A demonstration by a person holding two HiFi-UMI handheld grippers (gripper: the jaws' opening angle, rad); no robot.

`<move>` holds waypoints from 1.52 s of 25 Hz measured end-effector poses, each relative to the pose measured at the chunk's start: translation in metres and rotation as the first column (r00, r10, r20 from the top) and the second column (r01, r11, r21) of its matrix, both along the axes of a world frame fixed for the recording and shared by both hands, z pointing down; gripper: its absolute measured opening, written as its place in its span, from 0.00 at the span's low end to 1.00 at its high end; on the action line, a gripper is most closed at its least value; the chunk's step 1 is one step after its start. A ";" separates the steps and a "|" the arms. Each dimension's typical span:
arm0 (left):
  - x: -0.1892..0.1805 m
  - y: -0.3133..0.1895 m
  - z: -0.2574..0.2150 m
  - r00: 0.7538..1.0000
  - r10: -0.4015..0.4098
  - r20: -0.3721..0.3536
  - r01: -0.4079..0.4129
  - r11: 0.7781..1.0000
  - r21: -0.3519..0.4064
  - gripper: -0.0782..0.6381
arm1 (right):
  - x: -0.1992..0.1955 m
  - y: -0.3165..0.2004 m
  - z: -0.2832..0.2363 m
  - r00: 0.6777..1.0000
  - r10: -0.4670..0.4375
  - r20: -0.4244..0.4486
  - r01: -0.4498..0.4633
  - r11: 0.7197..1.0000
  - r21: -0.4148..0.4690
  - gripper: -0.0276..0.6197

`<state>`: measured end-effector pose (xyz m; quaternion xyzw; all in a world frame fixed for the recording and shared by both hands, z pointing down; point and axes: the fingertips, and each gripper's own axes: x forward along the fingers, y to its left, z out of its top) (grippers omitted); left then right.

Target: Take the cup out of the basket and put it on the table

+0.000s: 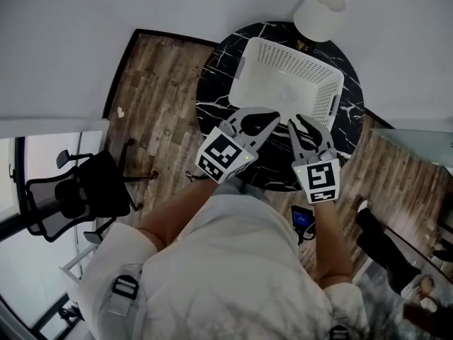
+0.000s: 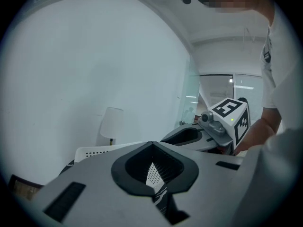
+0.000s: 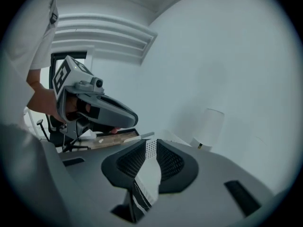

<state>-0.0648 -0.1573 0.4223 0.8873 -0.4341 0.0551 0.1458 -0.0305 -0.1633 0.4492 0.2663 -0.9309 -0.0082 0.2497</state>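
Head view catches both grippers held side by side over the near rim of a white basket, neither one holding anything. The left gripper has its jaw tips touching, leaving only an enclosed hollow between the dark pads; through that hollow the left gripper view shows a slice of the basket's perforated wall and the veined tabletop beneath. The right gripper keeps its jaws narrowly parted, and the right gripper view shows the same perforated wall through the slim gap, with nothing between the tips. Each gripper's marker cube faces up toward the person's head. The cup is only a faint pale shape on the basket's floor, too dim to make out well. The basket sits on a round black marble table, taking up much of the top. A white lamp stands at the table's far edge, against a pale wall. Wood flooring surrounds the table, and a black office chair stands well off to the person's left.
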 end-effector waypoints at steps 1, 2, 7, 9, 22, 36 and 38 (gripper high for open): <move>-0.002 -0.005 0.003 1.000 -0.005 -0.005 0.005 1.000 -0.005 0.12 | -0.003 -0.005 0.008 0.999 -0.019 -0.038 0.019 1.000 -0.001 0.13; -0.005 -0.010 0.005 1.000 -0.011 -0.012 0.011 1.000 -0.005 0.12 | -0.005 -0.011 0.017 0.996 -0.038 -0.077 0.038 0.999 -0.002 0.13; -0.010 -0.032 0.018 1.000 -0.012 0.004 0.012 1.000 -0.018 0.12 | -0.015 -0.035 0.055 0.968 -0.122 -0.218 0.119 0.992 -0.030 0.14; -0.008 -0.039 0.026 1.000 -0.005 0.010 0.005 0.999 -0.051 0.12 | -0.019 -0.040 0.072 0.949 -0.162 -0.272 0.152 0.987 -0.058 0.14; -0.019 -0.080 0.076 0.997 -0.023 0.069 0.037 0.977 -0.209 0.12 | -0.025 -0.081 0.164 0.780 -0.349 -0.519 0.239 0.933 -0.268 0.15; -0.022 -0.102 0.116 0.993 0.001 0.118 0.037 0.948 -0.316 0.12 | -0.022 -0.089 0.228 0.649 -0.455 -0.610 0.203 0.876 -0.437 0.17; -0.022 -0.103 0.123 0.993 0.003 0.119 0.037 0.942 -0.333 0.12 | -0.021 -0.089 0.235 0.638 -0.458 -0.619 0.191 0.873 -0.449 0.17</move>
